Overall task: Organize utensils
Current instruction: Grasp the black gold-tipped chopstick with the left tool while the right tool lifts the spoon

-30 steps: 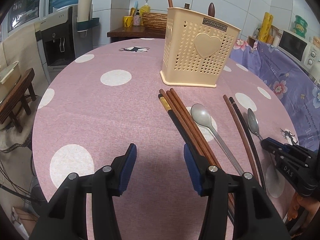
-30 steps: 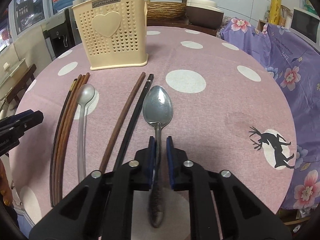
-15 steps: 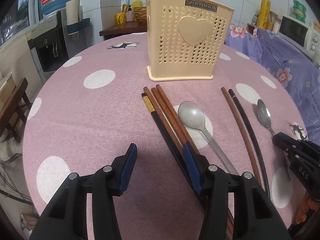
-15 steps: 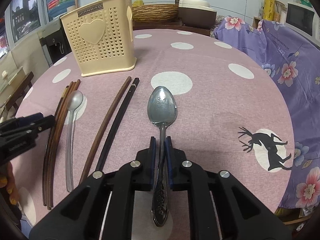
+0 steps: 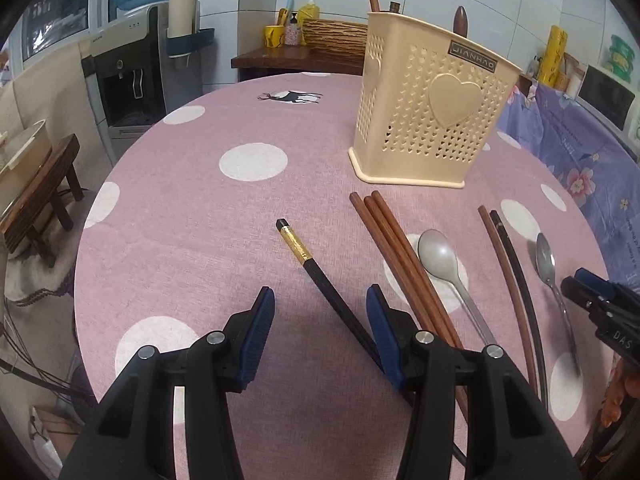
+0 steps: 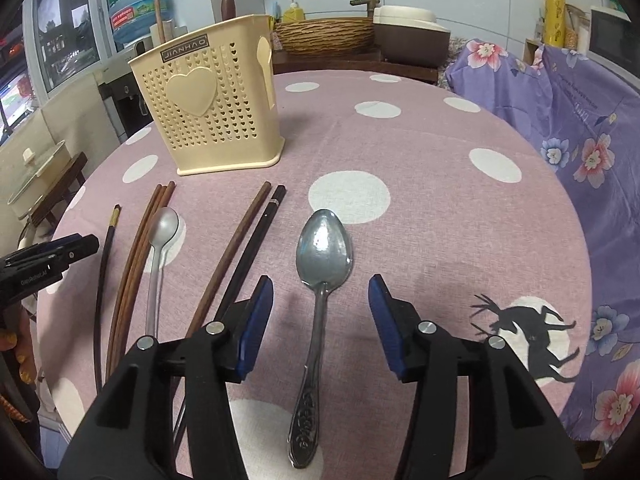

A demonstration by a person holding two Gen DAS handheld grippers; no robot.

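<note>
Listing what lies before my two grippers on the round table (image 6: 420,128), which is covered in a pink cloth with white dots.

Item: utensil holder (image 5: 428,120), cream plastic, perforated, a heart on its front face; stands upright at the far middle of the table. Two dark wooden handles rise out of its top.

Item: black chopstick with gold band (image 5: 320,276); lies apart from the others, slanting toward my left gripper (image 5: 320,334). Its near end runs between my left jaws and close against the right-hand pad. Left jaws stand at a middling width; whether that pad touches the stick I cannot tell.

Item: three brown chopsticks (image 5: 394,240); lie bundled side by side, far ends near the holder's base, near ends passing under my left gripper's right finger.

Item: small grey spoon (image 5: 438,258); bowl up, just beside the brown bundle, resting on a white dot.

Item: one brown chopstick (image 6: 236,248) and one black chopstick (image 6: 256,240); lie as a pair, touching or nearly so, between the two spoons.

Item: large steel spoon (image 6: 322,268); lies flat, bowl toward the holder, patterned handle toward me. Its stem runs between the jaws of my right gripper (image 6: 320,324), which are opening; neither pad presses on it.
</note>
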